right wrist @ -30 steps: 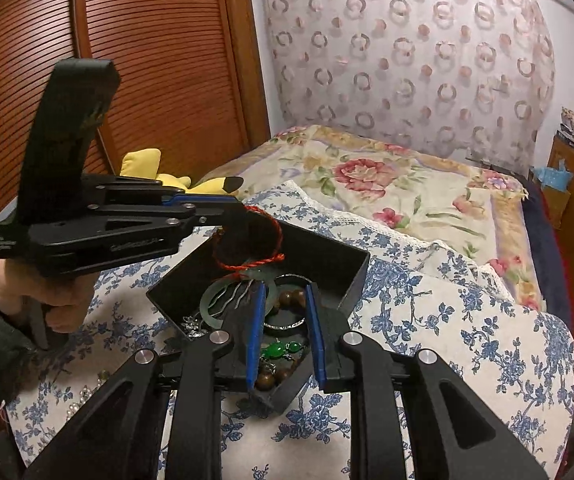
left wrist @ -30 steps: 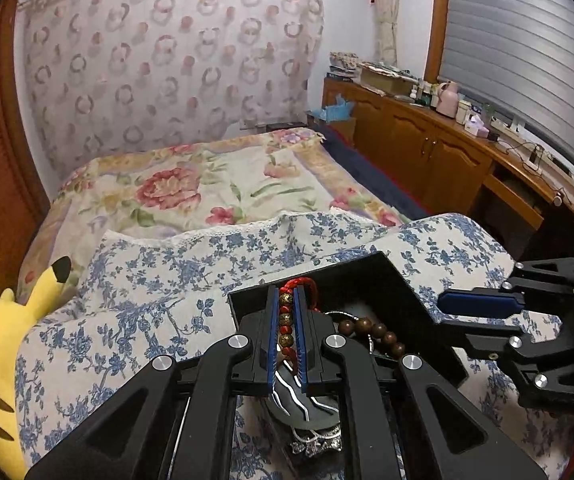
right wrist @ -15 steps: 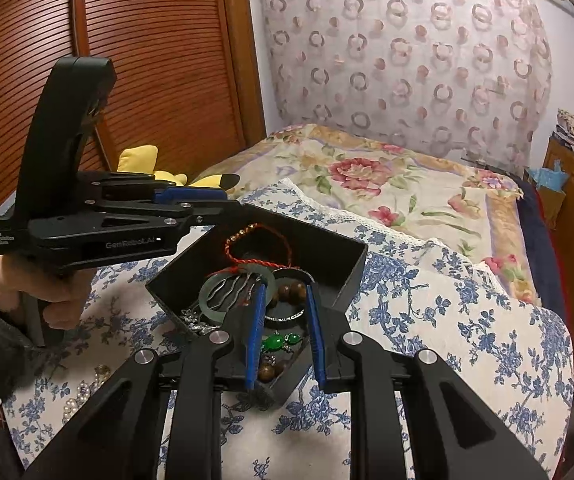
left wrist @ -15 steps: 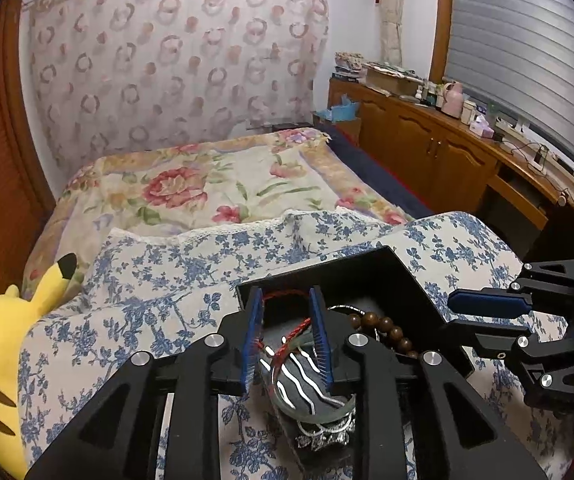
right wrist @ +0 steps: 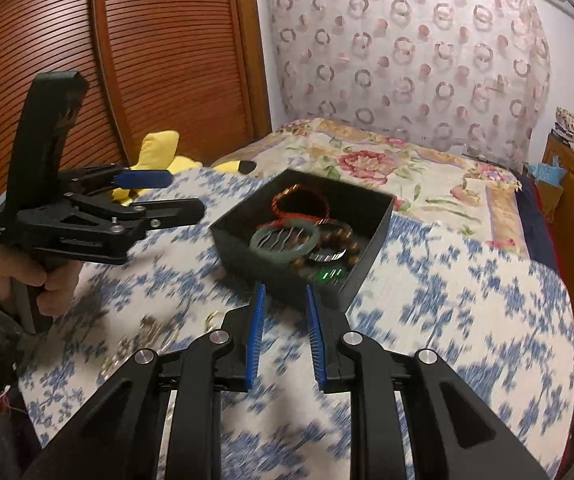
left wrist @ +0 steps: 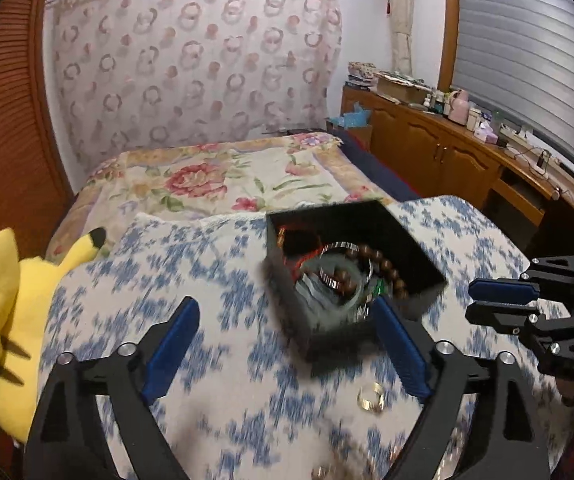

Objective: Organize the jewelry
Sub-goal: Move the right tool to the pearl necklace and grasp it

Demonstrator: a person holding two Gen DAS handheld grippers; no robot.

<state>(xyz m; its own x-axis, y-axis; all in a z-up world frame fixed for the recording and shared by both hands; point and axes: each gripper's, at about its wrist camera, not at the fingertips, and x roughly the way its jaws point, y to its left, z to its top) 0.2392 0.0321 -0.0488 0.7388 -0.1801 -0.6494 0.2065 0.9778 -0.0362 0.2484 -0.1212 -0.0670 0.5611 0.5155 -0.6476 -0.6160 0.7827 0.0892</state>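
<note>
With the left hand-held gripper (left wrist: 283, 344) spread wide and empty, the gold ring (left wrist: 371, 398) just before the black box (left wrist: 407, 248) is best straddled squarely before closing; the right hand-held gripper (right wrist: 285, 332) is held slightly parted, empty.

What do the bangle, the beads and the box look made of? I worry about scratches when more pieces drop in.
Bangle: probably jade or glass, from its milky grey-green, smooth, faintly glossy look.
Beads: likely polished wood; round, brown, with a soft sheen.
Box: matte black, plain flat walls, probably plastic or card; blur leaves that open.
</note>
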